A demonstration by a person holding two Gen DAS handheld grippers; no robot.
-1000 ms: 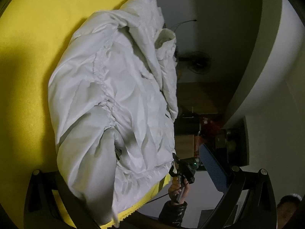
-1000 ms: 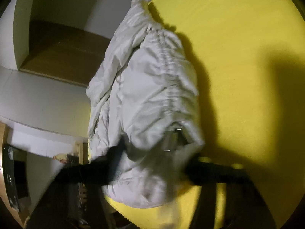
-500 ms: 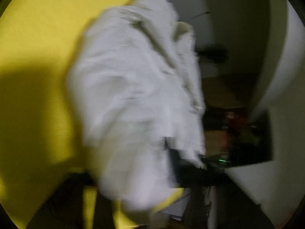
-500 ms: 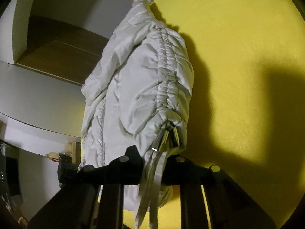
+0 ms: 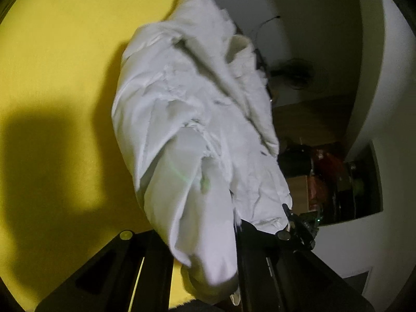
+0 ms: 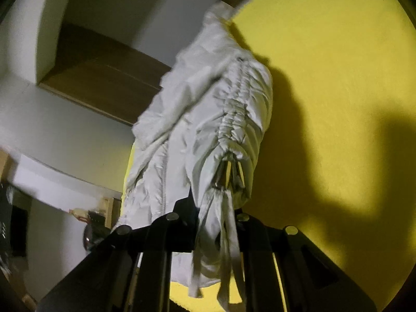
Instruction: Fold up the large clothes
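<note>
The white jacket (image 5: 197,119) lies bunched on the yellow table (image 5: 57,59) with its near end pinched in both tongs, left gripper (image 5: 234,236) and right gripper (image 6: 208,223) each clenched on fabric, and the slick cloth or dangling drawstrings (image 6: 228,249) may slip free during lifting.

1. We see the jacket (image 5: 187,119) lying on the table cover (image 5: 59,59), along its edge.
2. Its near end sits between the left gripper (image 5: 208,241) fingers.
3. Its drawstrings (image 6: 228,236) hang between the right gripper (image 6: 215,221) fingers.
</note>
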